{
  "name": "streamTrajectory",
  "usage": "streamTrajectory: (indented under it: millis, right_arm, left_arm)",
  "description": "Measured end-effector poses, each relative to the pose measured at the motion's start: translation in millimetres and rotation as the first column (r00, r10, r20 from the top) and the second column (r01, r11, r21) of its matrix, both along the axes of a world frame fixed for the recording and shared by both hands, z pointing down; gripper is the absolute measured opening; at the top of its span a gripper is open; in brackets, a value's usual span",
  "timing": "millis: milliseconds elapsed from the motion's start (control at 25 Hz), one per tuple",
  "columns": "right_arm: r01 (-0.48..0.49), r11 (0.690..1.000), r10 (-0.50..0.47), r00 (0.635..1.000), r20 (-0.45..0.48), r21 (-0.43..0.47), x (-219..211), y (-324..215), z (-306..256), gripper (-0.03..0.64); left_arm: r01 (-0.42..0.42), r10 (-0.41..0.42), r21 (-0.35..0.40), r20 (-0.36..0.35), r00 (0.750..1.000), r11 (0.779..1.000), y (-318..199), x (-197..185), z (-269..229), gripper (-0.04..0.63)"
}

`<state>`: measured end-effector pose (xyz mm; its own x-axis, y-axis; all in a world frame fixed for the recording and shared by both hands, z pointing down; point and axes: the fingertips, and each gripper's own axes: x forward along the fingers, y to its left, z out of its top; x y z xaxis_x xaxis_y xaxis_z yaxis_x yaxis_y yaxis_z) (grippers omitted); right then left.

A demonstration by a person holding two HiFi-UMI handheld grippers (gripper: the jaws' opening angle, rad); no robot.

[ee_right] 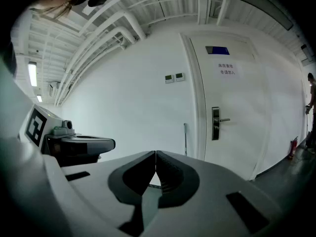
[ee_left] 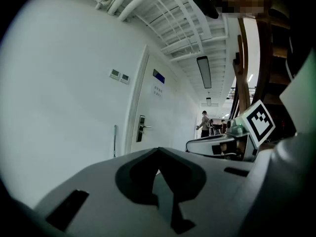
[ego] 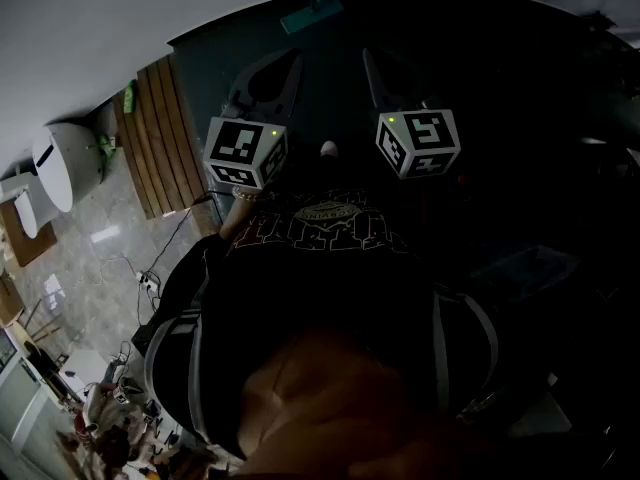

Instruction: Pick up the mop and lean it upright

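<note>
In the head view, a white rounded object [ego: 65, 163] stands far left on a pale tiled floor [ego: 95, 258], with a wooden slatted panel [ego: 160, 138] just right of it at the edge of a dark floor [ego: 520, 88].

Both grippers are held level-ish over the dark floor, side by side, pointing at a white wall [ego: 100, 28]. Each carries 1 marker cube.

The left gripper [ego: 290, 68] has its 2 jaws pressed together with nothing between them. Its own view shows the tips meeting.

Between the 2 grippers and beyond them is the mop [ego: 312, 10]. Its teal head lies on the floor at the foot of the wall, and its handle rises against the wall. It is well apart from both grippers, and neither touches it.

The right gripper [ego: 372, 63] also has its jaws shut tight and holds nothing.

In the left gripper view, the mop's thin pole [ee_left: 115, 141] stands upright against the wall, just left of a white door [ee_left: 148, 117]. The right gripper's cube shows further right. A person [ee_left: 204, 124] stands far down the corridor.

In the right gripper view, the left gripper sits at the left. The pole stands beside the door frame, above the closed jaw tips. The door lever [ee_right: 217, 122] is to its right.
</note>
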<state>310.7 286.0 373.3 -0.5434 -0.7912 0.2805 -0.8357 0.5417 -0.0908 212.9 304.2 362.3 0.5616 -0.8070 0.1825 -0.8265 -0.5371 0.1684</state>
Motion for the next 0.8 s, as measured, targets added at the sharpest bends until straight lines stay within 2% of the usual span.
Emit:
streamTrajectory:
  millis: [800]
  right_arm:
    - [-0.011, 1.000, 0.011, 1.000, 0.020, 0.017, 0.4, -4.8, 0.1, 0.021]
  left_arm:
    - [-0.005, 0.004, -0.027, -0.023, 1.000, 1.000, -1.1, -7.5, 8.8, 0.046]
